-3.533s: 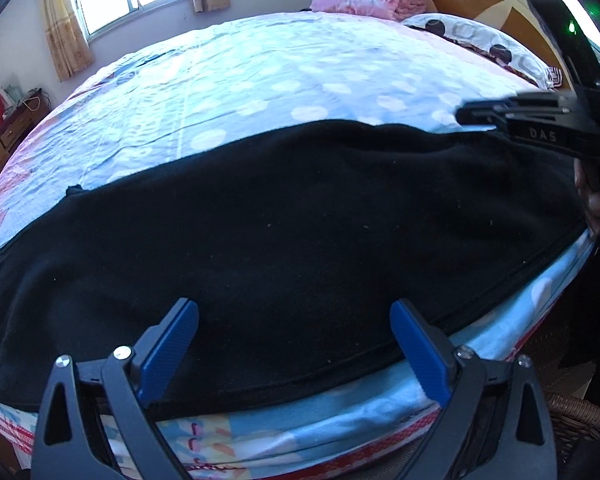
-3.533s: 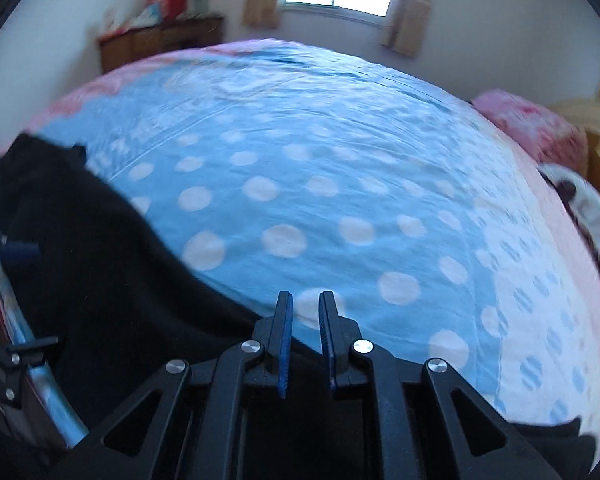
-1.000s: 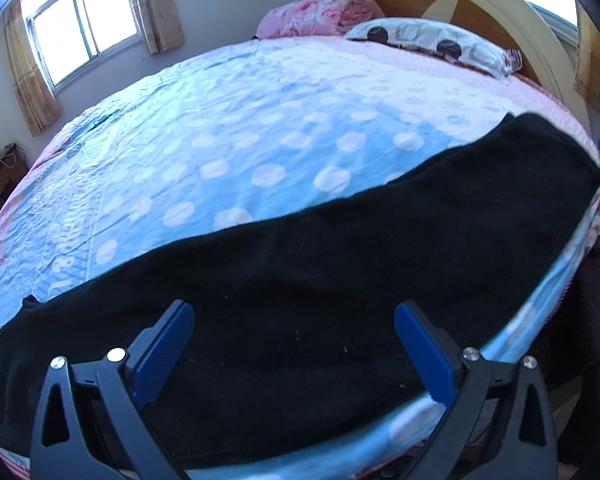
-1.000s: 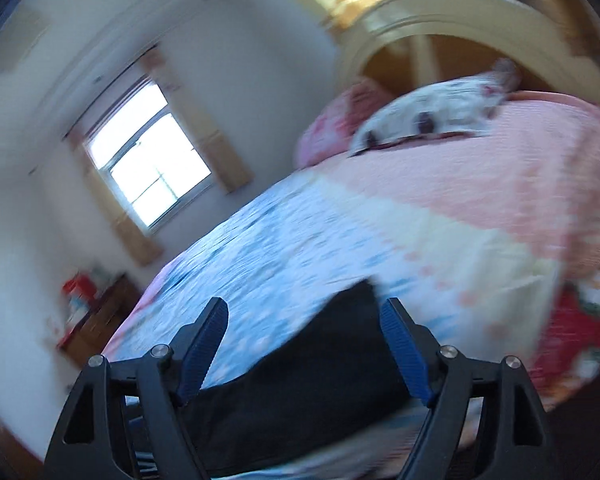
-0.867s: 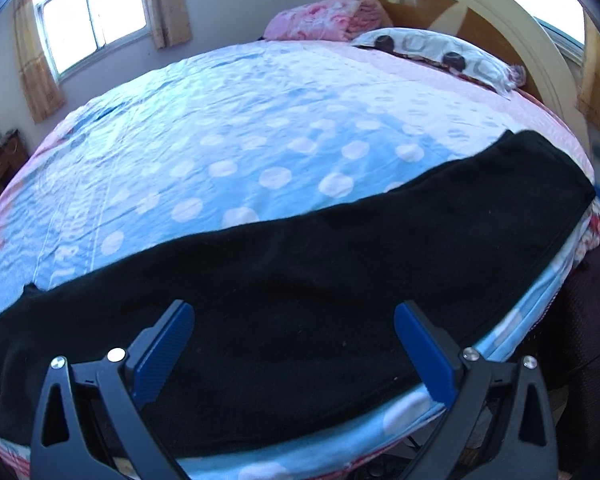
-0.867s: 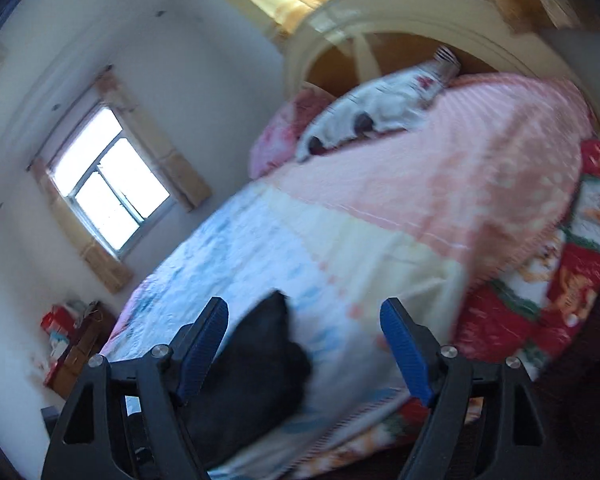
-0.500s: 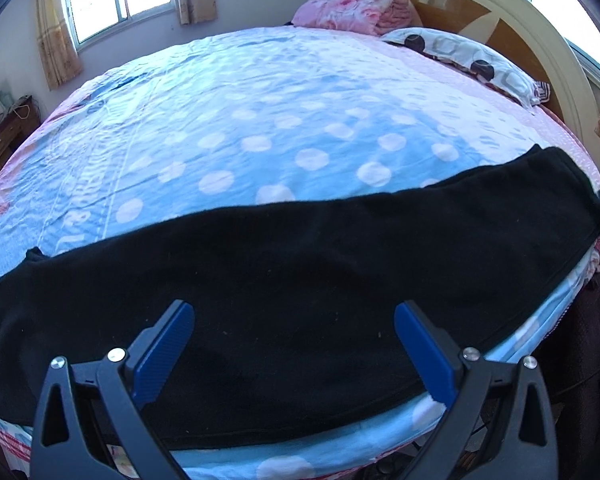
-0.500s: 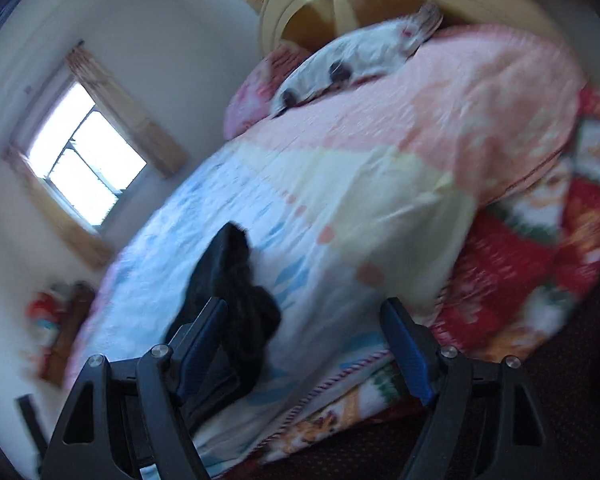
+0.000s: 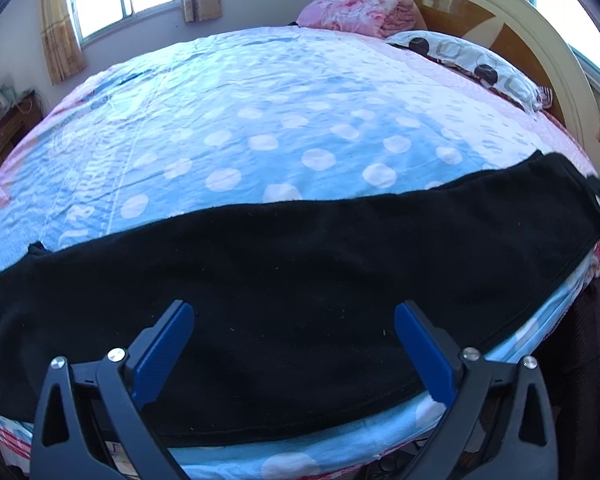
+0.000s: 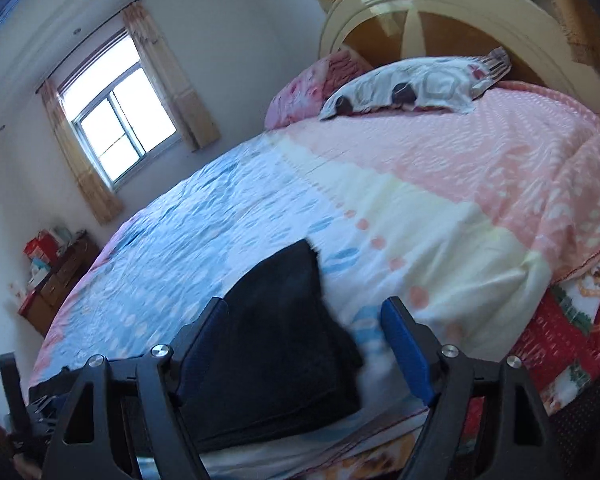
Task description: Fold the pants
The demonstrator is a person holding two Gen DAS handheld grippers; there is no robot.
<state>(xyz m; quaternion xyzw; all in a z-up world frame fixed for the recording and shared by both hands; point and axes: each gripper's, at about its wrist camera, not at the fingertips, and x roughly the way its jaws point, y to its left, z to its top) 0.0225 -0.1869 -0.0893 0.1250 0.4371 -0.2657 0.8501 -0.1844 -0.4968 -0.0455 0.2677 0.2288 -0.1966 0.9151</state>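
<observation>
So the black pants (image 9: 300,292) lie flat along the bed's (image 9: 260,128) near edge. Both the left hand-held gripper (image 9: 294,340) and right hand-held gripper (image 10: 304,340) gape wide, holding nothing. I'd pinch both end corners evenly before folding.

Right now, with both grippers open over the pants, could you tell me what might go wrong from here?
The black pants lie along the bed's near edge, so a tug toward the person could slide them off. Both the left gripper and the right gripper are open and hold nothing; pinching the thick fabric may also catch the polka-dot sheet beneath.
</observation>
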